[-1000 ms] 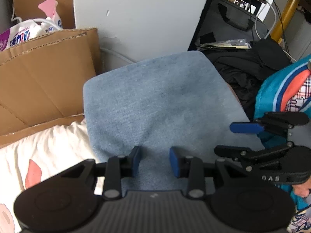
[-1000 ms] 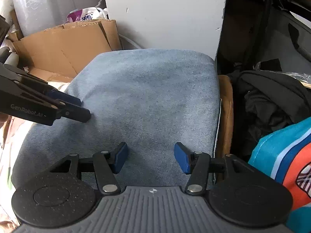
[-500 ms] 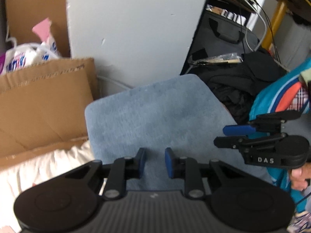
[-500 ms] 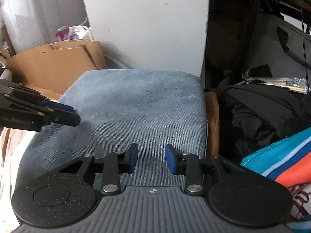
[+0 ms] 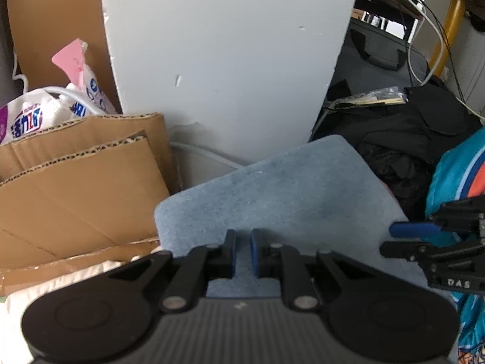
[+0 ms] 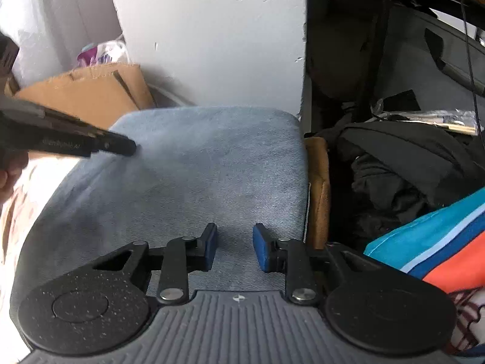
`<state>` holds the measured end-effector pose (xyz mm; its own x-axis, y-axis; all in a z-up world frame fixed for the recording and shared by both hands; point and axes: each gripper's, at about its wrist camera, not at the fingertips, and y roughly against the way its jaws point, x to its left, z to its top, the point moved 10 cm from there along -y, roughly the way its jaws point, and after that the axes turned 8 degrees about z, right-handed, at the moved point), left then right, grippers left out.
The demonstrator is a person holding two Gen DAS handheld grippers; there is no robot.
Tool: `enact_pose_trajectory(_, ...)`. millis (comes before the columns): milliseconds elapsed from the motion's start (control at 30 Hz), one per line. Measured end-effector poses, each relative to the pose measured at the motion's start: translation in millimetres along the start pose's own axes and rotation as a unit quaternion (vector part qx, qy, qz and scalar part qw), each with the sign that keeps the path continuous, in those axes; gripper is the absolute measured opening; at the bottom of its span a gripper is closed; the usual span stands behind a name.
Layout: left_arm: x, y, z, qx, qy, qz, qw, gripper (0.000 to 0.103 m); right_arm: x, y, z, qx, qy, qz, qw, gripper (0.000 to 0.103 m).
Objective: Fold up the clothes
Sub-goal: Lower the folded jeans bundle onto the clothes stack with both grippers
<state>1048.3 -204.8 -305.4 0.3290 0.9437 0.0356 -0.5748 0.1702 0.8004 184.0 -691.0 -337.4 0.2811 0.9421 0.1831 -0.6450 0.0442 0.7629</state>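
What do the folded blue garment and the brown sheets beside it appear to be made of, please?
The blue garment looks like denim, matte and faded: diagonal twill lines show. The brown sheets are corrugated cardboard, matte: wavy fluting shows along their torn top edges.

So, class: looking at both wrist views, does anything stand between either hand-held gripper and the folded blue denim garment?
Nothing visible does. The left hand-held gripper and right hand-held gripper both sit directly over the denim garment, with only bare fabric showing between their closing fingers.
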Motion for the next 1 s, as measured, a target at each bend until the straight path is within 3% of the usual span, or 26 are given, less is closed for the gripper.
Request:
enact_pose_trajectory(100, -0.4, 6.8, -5.5, 0.001, -0.004, -0.004, 1.0000, 0.013, -1.4, 1.7, -2.9, 0.004, -0.005, -0.006, 1.000, 0.029)
enact_pose_trajectory(233, -5.7, 21.3, -15.4, 0.013, 0.008, -0.030, 0.9994, 0.026, 1.0, 10.3, -5.0, -0.002, -0.010, -0.006, 1.000, 0.030)
enact_pose_trajectory(400, -21.0, 42.8, -38.7, 0.045, 0.001, -0.059, 0.9973, 0.024, 16.3, 20.9, -7.6, -0.016, -0.011, 0.019, 1.000, 0.031)
enact_pose_trajectory(633, -28.6, 65.9, -76.6, 0.043, -0.021, -0.050, 0.9976, 0.025, 43.0, 24.9, -24.1, -0.011, -0.011, 0.050, 0.999, 0.033)
enact_pose_trajectory(1000, -27.7, 67.0, -95.6, 0.047, -0.038, -0.033, 0.9976, 0.025, 33.7, 42.3, -70.9, -0.001, -0.014, 0.041, 0.999, 0.042)
